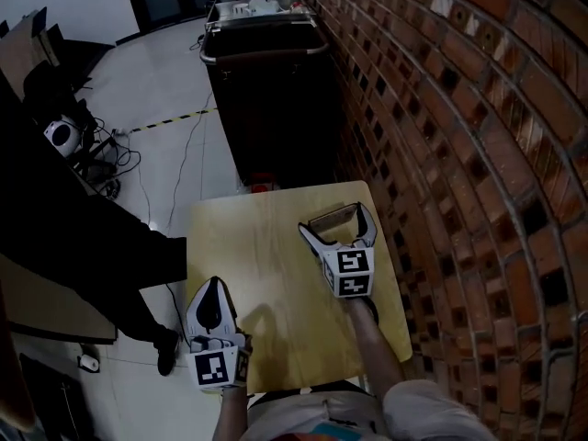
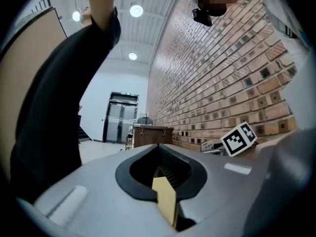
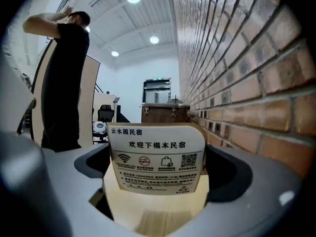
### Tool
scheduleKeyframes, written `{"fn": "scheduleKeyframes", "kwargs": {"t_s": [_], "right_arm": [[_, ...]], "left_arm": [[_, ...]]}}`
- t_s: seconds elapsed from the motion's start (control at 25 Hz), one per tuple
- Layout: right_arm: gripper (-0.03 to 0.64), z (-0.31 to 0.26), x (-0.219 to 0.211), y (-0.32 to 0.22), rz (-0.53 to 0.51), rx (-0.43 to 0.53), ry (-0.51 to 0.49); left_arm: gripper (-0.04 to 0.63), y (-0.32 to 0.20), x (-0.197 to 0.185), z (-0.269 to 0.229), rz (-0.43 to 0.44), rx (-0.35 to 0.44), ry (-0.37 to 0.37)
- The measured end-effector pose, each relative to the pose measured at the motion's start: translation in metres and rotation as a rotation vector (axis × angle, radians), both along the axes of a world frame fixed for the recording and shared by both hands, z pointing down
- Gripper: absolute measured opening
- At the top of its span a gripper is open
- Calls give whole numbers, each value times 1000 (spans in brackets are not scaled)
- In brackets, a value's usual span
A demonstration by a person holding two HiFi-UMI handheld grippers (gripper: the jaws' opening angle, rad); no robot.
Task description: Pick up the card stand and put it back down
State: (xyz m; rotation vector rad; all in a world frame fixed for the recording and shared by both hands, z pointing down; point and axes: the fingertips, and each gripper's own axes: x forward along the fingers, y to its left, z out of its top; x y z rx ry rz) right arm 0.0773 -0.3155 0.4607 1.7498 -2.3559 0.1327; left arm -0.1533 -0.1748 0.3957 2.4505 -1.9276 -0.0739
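Note:
The card stand (image 1: 333, 220) is a wooden base holding a white printed card, at the far right of the small wooden table (image 1: 266, 246). My right gripper (image 1: 336, 219) has its jaws spread wide along both ends of the stand, shut on it. In the right gripper view the card stand (image 3: 157, 157) fills the gap between the jaws, upright and facing the camera. I cannot tell whether its base touches the table. My left gripper (image 1: 214, 288) hangs at the table's front left edge, shut and holding nothing. In its own view, the left gripper (image 2: 160, 169) shows only a table corner through the pads.
A brick wall (image 1: 459, 154) runs close along the table's right side. A dark cart (image 1: 266, 72) stands just beyond the far edge. A person in black (image 1: 83, 246) stands at the left. Cables (image 1: 110, 154) lie on the floor.

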Motion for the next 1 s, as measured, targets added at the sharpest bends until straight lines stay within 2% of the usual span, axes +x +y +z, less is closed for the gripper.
{"fn": "scheduleKeyframes", "kwargs": {"t_s": [0.2, 0.52, 0.72, 1.0], "right_arm": [[575, -56, 1, 65, -23, 106, -2], [575, -107, -9, 152, -43, 204, -53], [575, -119, -14, 172, -63, 233, -86], [575, -128, -13, 178, -62, 253, -108]], "left_arm": [[0, 7, 14, -14, 33, 45, -40], [0, 22, 32, -41, 82, 136, -67], [0, 27, 36, -52, 86, 168, -38], [0, 28, 33, -55, 65, 170, -30]]}}
